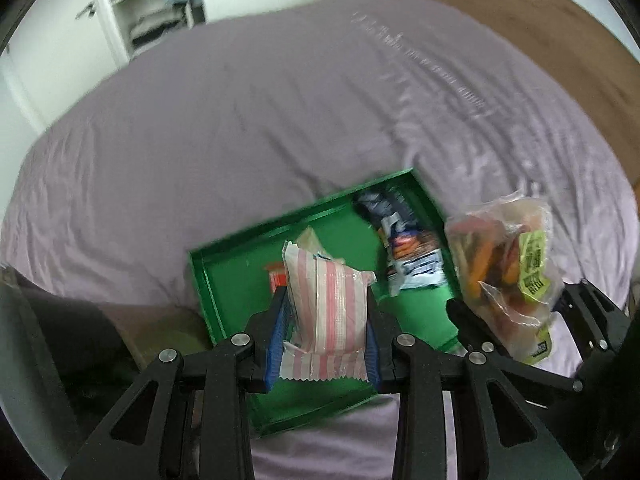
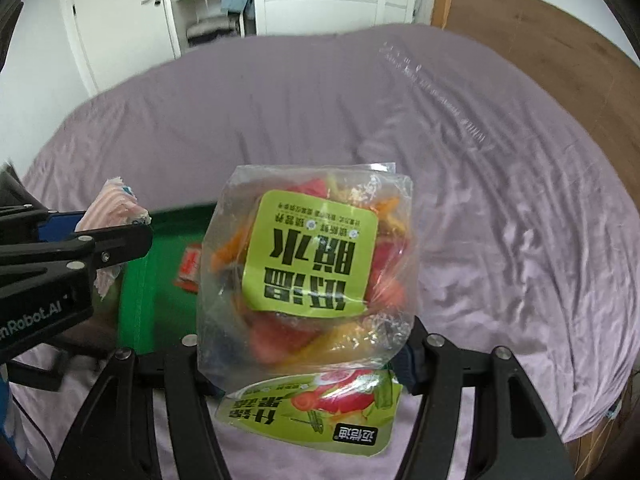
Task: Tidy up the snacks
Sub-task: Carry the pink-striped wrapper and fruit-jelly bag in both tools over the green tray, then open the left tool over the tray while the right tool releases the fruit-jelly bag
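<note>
My left gripper (image 1: pixel 326 320) is shut on a pink-and-white striped snack packet (image 1: pixel 330 304) and holds it above the green tray (image 1: pixel 224 280) on the bed. The tray holds a blue-and-white packet (image 1: pixel 404 252) and a small red packet (image 1: pixel 277 278). My right gripper (image 2: pixel 304 356) is shut on a clear bag of dried vegetable chips with a green label (image 2: pixel 312 256), held just right of the tray. That bag (image 1: pixel 504 264) and the right gripper (image 1: pixel 516 320) also show in the left wrist view. The left gripper (image 2: pixel 116 240) with its striped packet (image 2: pixel 112 208) shows at the left of the right wrist view.
A wide bed with a lilac sheet (image 1: pixel 260 128) fills both views. A wooden headboard (image 1: pixel 540 28) stands at the right. White wardrobe doors and open shelves with folded clothes (image 2: pixel 208 8) stand beyond the bed.
</note>
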### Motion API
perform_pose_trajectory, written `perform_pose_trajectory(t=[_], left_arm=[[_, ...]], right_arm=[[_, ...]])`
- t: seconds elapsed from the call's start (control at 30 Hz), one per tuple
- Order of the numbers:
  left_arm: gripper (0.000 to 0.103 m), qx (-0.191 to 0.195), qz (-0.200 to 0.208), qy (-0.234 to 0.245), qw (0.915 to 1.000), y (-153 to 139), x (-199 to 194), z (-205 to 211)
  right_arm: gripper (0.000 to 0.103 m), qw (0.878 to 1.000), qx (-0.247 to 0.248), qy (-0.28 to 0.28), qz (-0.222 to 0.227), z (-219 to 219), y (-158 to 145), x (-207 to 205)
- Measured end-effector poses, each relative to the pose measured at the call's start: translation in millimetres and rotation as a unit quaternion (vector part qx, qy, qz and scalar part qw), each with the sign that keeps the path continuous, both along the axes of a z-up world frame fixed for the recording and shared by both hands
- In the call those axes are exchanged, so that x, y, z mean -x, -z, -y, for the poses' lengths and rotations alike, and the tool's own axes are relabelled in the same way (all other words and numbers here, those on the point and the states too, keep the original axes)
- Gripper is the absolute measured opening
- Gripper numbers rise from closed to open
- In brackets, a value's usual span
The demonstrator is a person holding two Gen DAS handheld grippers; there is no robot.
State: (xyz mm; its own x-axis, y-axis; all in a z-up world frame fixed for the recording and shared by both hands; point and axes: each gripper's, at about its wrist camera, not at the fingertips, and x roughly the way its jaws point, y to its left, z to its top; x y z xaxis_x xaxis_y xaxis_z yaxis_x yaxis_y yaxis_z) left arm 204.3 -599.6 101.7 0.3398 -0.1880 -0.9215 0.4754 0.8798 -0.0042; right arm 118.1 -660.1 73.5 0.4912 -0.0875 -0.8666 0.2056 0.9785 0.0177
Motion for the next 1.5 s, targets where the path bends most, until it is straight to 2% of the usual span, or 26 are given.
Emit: perform_pose_trajectory(t=[0.23,0.4,0.77,0.83,0.9,1.0,1.1,1.17,1.23,1.3,1.37,1.5], left_arm=[[0.03,-0.04,-0.02,-0.026,0.9987,60,-3,-1],[0.03,-0.052,-0.027,-0.041,0.9974,85,-3,-8],[0.032,-0.061,-0.029,-0.062,0.9958,107,1,-18],[0.036,-0.062,-0.026,-0.059,0.996,108,4,-18],[0.05,-0.064,-0.02,-0.058,0.9961,108,6,-18],[0.051,-0.061,-0.022,-0.059,0.9962,107,9,-18],[0.051,-0.062,-0.023,-0.056,0.9963,107,13,-17],[0.054,-0.061,-0.025,-0.059,0.9961,106,14,-17],[0.055,-0.059,-0.027,-0.061,0.996,104,20,-17],[0.055,-0.058,-0.024,-0.06,0.9962,99,24,-15],[0.056,-0.054,-0.022,-0.059,0.9965,94,28,-12],[0.059,-0.046,-0.017,-0.064,0.9967,80,31,-12]], right_arm=[[0.028,0.999,-0.004,-0.018,-0.035,-1,57,-14],[0.029,0.999,0.0,-0.03,-0.04,-5,74,-19],[0.035,0.998,0.012,-0.033,-0.053,-2,96,-31],[0.035,0.998,0.011,-0.035,-0.051,-4,96,-28],[0.037,0.998,0.012,-0.035,-0.052,-4,97,-26],[0.038,0.998,0.012,-0.034,-0.055,-1,98,-25],[0.044,0.998,0.011,-0.032,-0.055,-1,97,-20],[0.059,0.998,0.014,-0.033,-0.054,-1,96,-19],[0.069,0.998,0.016,-0.032,-0.051,0,91,-16],[0.071,0.998,0.018,-0.031,-0.049,0,86,-14],[0.083,0.998,0.021,-0.029,-0.044,1,79,-12],[0.085,0.999,0.021,-0.03,-0.032,1,60,-7]])
